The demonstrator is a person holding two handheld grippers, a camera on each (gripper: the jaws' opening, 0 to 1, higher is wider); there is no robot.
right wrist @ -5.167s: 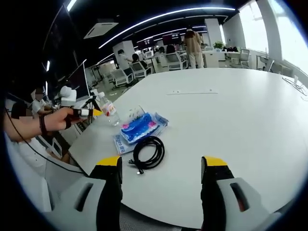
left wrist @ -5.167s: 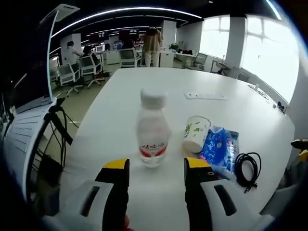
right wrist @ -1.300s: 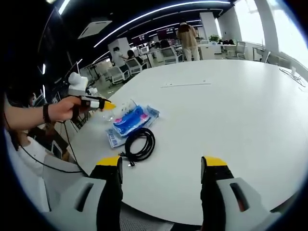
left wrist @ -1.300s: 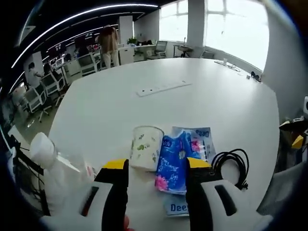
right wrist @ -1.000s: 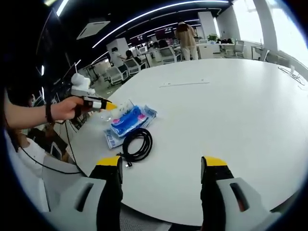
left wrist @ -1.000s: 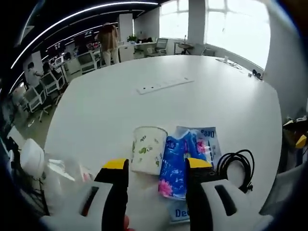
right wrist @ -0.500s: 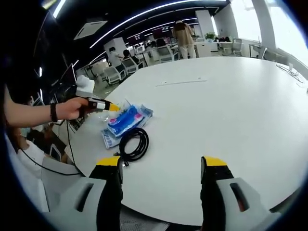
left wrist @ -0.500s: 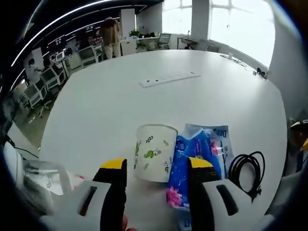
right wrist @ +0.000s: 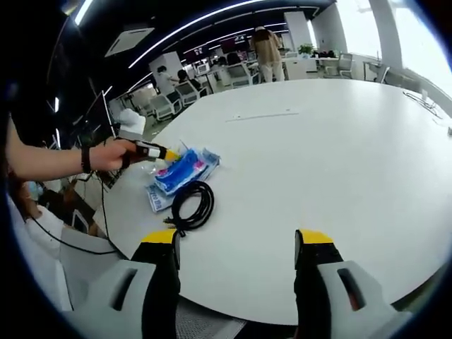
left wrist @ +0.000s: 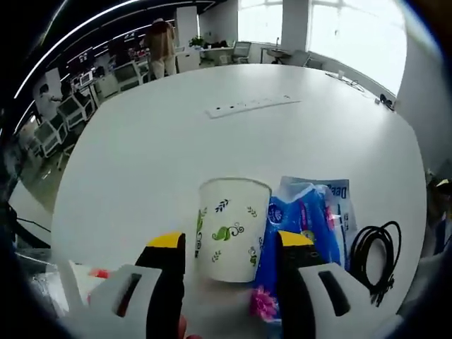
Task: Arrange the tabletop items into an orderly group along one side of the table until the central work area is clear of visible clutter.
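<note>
The left gripper (left wrist: 224, 246), jaws spread, straddles the cup (left wrist: 232, 227) beside the blue pack (left wrist: 302, 224), while the right gripper (right wrist: 239, 244) hangs parted; a hard squeeze could crush the cup

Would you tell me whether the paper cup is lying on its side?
No, in the left gripper view the paper cup stands upright on the table, between the left gripper's open jaws.

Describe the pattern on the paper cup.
The paper cup is white with green and dark leaf sprigs, clearest in the left gripper view.
</note>
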